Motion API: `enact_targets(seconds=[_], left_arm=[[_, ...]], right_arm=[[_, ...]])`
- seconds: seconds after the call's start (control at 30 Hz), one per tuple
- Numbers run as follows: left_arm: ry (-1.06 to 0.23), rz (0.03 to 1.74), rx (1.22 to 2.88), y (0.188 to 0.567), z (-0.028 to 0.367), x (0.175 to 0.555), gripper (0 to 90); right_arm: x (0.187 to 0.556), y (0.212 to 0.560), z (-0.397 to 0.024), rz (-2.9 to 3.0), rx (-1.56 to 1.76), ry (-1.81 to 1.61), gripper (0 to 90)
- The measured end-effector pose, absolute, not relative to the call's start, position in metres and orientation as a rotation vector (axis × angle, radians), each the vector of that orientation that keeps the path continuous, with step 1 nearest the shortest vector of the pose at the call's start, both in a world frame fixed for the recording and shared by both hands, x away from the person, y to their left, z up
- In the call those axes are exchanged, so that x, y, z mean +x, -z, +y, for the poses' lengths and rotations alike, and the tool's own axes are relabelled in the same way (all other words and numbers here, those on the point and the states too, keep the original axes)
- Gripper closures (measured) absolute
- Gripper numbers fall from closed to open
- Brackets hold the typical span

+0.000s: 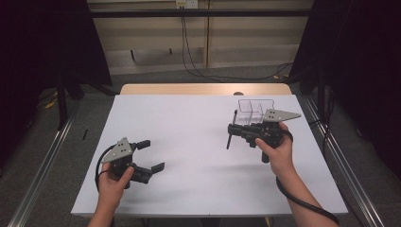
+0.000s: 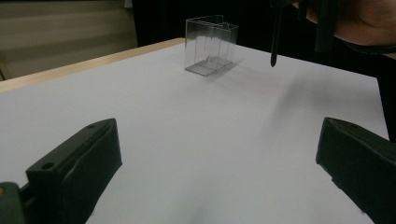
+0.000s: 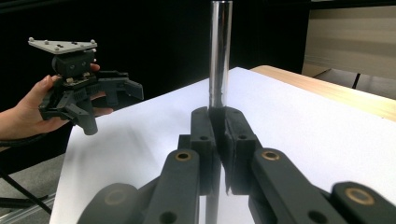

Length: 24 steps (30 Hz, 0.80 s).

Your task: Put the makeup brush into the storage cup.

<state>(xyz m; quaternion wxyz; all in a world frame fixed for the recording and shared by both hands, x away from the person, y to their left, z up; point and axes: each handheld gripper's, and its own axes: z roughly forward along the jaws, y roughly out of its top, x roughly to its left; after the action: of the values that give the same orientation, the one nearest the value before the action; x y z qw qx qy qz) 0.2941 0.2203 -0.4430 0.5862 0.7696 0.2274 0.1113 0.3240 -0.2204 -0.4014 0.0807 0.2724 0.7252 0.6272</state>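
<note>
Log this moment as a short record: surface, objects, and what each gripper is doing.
surface: white table
container: clear plastic box, empty, upright, far right part of the table
left gripper: jaws wide open, holding nothing, near left
right gripper: jaws shut on a thin dark pen, held upright above the table, beside the box
pen tip: clear of the table

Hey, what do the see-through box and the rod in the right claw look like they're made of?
The box looks like clear, glossy hard plastic: the table shows through its thin walls, whose edges catch light. The rod clamped in the right claw looks like polished metal in the right gripper view, with bright mirror-like streaks along it; chrome-coated plastic is possible.
</note>
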Motion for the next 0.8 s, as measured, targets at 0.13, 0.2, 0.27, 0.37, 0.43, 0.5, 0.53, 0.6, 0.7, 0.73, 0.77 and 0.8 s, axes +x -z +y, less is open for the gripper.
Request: enact_targets(seconds=[0.13, 0.2, 0.27, 0.37, 0.43, 0.5, 0.53, 0.6, 0.7, 0.73, 0.77, 0.8], left_arm=[[-0.263, 0.527, 1.791, 0.442, 0.223, 0.292, 0.0], [-0.269, 0.527, 1.793, 0.442, 0.225, 0.292, 0.0], [-0.267, 0.531, 1.788, 0.442, 0.227, 0.291, 0.0], [-0.275, 0.533, 1.783, 0.441, 0.230, 0.290, 0.0], [-0.281, 0.539, 1.783, 0.440, 0.231, 0.289, 0.0], [-0.278, 0.543, 1.778, 0.441, 0.233, 0.288, 0.0], [-0.279, 0.545, 1.779, 0.442, 0.234, 0.288, 0.0], [-0.281, 0.553, 1.774, 0.442, 0.235, 0.287, 0.0], [-0.282, 0.557, 1.771, 0.442, 0.236, 0.285, 0.0], [-0.282, 0.556, 1.772, 0.442, 0.238, 0.285, 0.1], [-0.281, 0.559, 1.766, 0.442, 0.238, 0.285, 0.1], [-0.283, 0.560, 1.766, 0.442, 0.239, 0.285, 0.2]], right_arm=[[0.325, 0.400, -0.222, 2.165, 0.814, -1.870, 84.3], [0.327, 0.400, -0.223, 2.166, 0.811, -1.863, 84.3], [0.327, 0.400, -0.223, 2.165, 0.812, -1.861, 84.3], [0.328, 0.399, -0.225, 2.164, 0.814, -1.853, 84.3], [0.329, 0.399, -0.227, 2.159, 0.820, -1.852, 84.3], [0.329, 0.399, -0.229, 2.155, 0.824, -1.852, 84.3], [0.330, 0.398, -0.230, 2.151, 0.828, -1.853, 84.3], [0.330, 0.398, -0.233, 2.147, 0.829, -1.846, 84.3], [0.331, 0.398, -0.237, 2.140, 0.836, -1.845, 84.3], [0.331, 0.398, -0.238, 2.137, 0.844, -1.848, 84.3], [0.331, 0.398, -0.238, 2.134, 0.842, -1.847, 84.3], [0.331, 0.398, -0.239, 2.133, 0.842, -1.842, 84.3]])
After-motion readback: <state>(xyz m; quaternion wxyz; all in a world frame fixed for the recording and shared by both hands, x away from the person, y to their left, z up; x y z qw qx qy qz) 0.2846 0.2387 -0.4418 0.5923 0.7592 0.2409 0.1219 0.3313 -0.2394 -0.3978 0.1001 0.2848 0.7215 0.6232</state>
